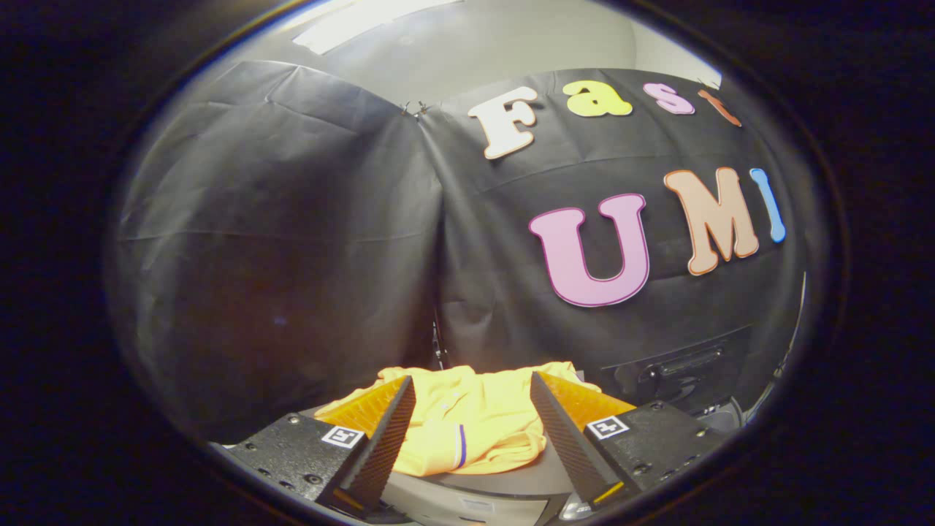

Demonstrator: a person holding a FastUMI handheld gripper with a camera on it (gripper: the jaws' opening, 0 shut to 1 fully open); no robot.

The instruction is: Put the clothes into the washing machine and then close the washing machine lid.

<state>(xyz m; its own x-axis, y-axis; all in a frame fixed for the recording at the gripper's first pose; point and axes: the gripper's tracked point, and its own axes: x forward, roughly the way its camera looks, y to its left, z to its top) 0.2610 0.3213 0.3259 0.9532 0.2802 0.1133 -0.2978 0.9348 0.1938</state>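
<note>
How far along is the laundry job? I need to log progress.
Nothing looks done yet. The yellow shirt lies crumpled on a grey surface, ahead of and between the open jaws of the gripper, which are not gripping it. Left: grab it, load the washer, close the lid.

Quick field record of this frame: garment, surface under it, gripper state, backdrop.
garment: yellow garment, crumpled, a thin purple stripe near its lower hem
support: lies on a grey surface; whether that is the washing machine cannot be told
hand-held gripper: open, fingers spread on either side of the garment, not pressing on it
backdrop: black cloth wall beyond the garment
task state: garment not yet gripped
</note>
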